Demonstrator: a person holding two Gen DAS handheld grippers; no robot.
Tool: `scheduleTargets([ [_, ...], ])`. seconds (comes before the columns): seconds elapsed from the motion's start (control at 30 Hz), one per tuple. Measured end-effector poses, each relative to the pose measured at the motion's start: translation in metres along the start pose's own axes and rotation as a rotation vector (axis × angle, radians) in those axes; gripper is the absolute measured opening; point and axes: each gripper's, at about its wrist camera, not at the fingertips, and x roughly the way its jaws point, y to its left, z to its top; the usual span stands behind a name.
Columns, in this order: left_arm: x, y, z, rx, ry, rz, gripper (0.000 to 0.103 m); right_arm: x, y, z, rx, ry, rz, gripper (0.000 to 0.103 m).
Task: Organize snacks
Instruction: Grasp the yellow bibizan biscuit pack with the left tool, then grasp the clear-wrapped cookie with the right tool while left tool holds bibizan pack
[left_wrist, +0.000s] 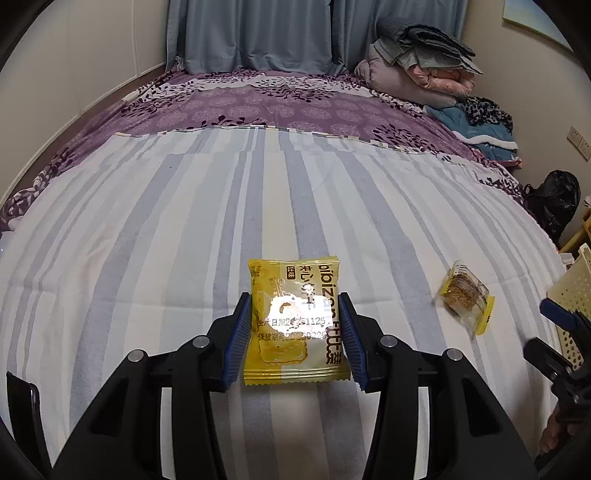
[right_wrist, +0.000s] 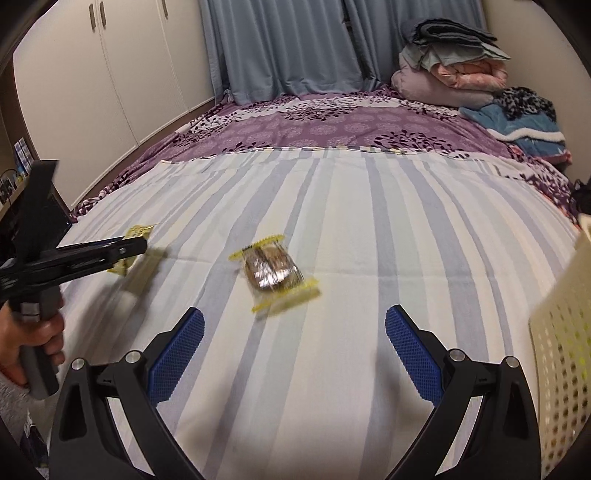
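My left gripper (left_wrist: 295, 308) is shut on a yellow biscuit packet (left_wrist: 295, 321), its blue pads pressing both side edges and holding it a little above the striped sheet. From the right wrist view the same packet (right_wrist: 135, 236) shows at the left, held in the left gripper (right_wrist: 129, 249) by a hand. A clear packet of brown snack with yellow ends (right_wrist: 275, 271) lies on the sheet, ahead of my right gripper (right_wrist: 295, 321), which is open and empty. That packet (left_wrist: 465, 295) lies to the right of the left gripper.
A cream perforated basket (right_wrist: 561, 354) stands at the right edge of the bed, also visible as the basket (left_wrist: 572, 291) in the left wrist view. Folded blankets (left_wrist: 417, 62) are piled at the far right. The striped sheet (left_wrist: 184, 221) covers the near half of the bed.
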Motion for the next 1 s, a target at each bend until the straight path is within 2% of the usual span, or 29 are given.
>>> scheduleTargets([
  [0.3, -0.015, 0.005, -0.002, -0.017, -0.019, -0.033, 0.047, 0.058, 0.013, 0.027, -0.104, 0.089, -0.011, 0.097],
  [0.47, -0.015, 0.008, -0.004, -0.027, -0.013, -0.041, 0.047, 0.076, 0.02, 0.027, -0.138, 0.139, -0.024, 0.076],
  [0.5, -0.015, 0.008, -0.004, -0.028, -0.012, -0.043, 0.047, 0.079, 0.021, 0.026, -0.136, 0.147, -0.023, 0.075],
  [0.6, -0.015, 0.007, -0.005, -0.026, -0.011, -0.047, 0.047, 0.079, 0.022, 0.027, -0.141, 0.146, -0.034, 0.065],
  [0.77, -0.016, 0.005, -0.005, -0.025, -0.012, -0.056, 0.047, 0.078, 0.023, 0.028, -0.153, 0.141, -0.05, 0.042],
  [1.0, -0.023, -0.002, -0.005, -0.008, -0.02, -0.063, 0.047, 0.063, 0.013, 0.022, -0.108, 0.131, -0.048, 0.04],
])
